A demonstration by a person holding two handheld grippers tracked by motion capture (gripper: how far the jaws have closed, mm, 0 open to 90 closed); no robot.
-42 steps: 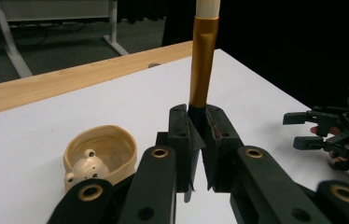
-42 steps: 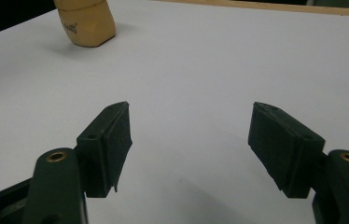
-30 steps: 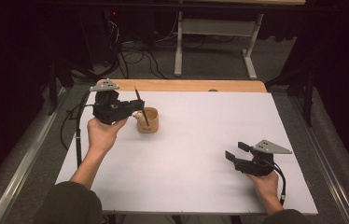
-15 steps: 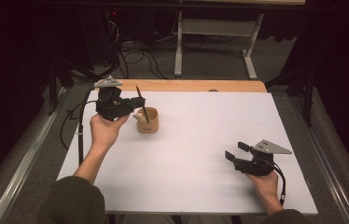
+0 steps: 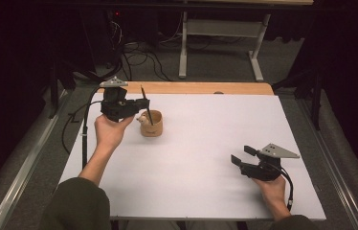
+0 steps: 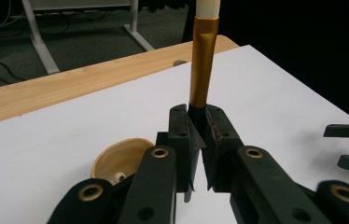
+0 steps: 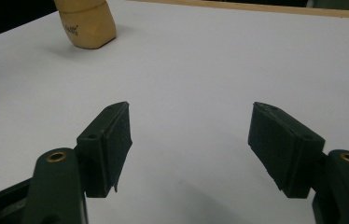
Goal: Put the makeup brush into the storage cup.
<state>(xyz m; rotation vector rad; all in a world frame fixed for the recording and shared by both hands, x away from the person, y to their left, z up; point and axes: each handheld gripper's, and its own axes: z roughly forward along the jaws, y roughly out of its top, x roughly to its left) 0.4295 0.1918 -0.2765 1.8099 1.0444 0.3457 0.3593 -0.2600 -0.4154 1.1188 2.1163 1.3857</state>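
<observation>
A tan wooden cup stands on the white table at the back left. My left gripper is shut on a thin stick, held nearly upright with its lower end over the cup's mouth. In the left gripper view the stick has a gold sleeve and a white upper part above the closed jaws of my left gripper, and the cup sits below at the left. My right gripper rests near the front right, open and holding nothing. Its jaws stand wide apart, with the cup far off.
A wooden strip runs along the table's far edge. Beyond it are a white desk frame and cables on the floor. A small pale lump sits at the cup's left rim. Metal rails flank the table.
My left gripper has edged slightly up and away with the stick still in its jaws. The right hand has not moved.
</observation>
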